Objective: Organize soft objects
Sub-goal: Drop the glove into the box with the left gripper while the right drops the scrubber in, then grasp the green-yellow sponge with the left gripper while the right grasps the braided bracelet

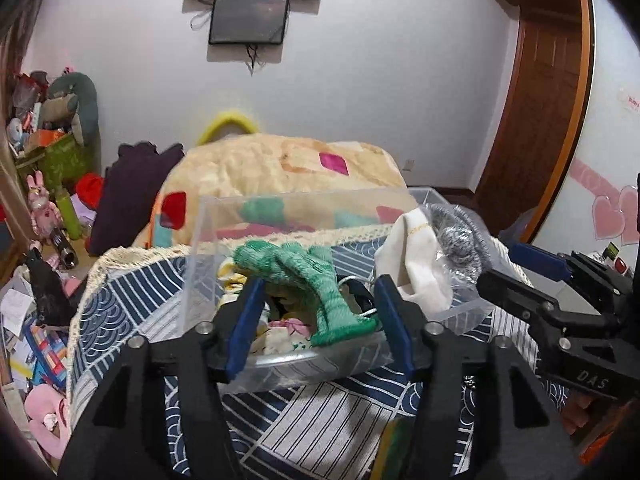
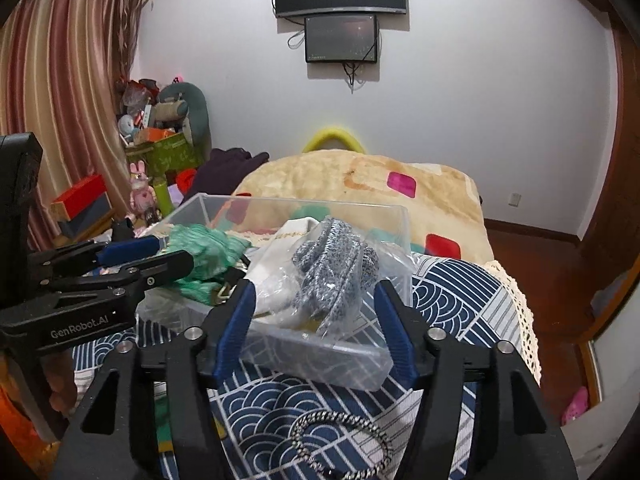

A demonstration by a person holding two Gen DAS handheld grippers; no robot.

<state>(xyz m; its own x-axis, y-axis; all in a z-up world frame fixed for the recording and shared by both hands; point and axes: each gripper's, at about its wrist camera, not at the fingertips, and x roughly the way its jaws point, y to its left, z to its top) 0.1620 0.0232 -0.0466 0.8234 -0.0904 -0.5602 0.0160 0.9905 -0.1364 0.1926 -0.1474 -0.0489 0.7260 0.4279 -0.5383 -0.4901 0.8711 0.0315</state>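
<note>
A clear plastic bin (image 1: 200, 264) (image 2: 352, 354) sits on the blue patterned bedcover. A green knit glove (image 1: 316, 280) (image 2: 204, 256) hangs over its near rim. A white cloth (image 1: 416, 268) (image 2: 280, 280) and a bagged grey knit item (image 1: 460, 240) (image 2: 332, 276) lie in its right part. My left gripper (image 1: 318, 320) is open, its fingers on either side of the green glove. My right gripper (image 2: 314, 320) is open, its fingers on either side of the bagged grey knit. Each gripper shows in the other's view: the right one (image 1: 520, 276), the left one (image 2: 160, 252).
A beige blanket (image 1: 280, 168) (image 2: 360, 180) is heaped behind the bin. A black-and-white cord (image 2: 340, 440) lies on the bedcover in front. A dark purple cloth (image 1: 128, 188) and cluttered toys and boxes (image 1: 52, 152) are at the left. A wooden door (image 1: 540, 100) is at the right.
</note>
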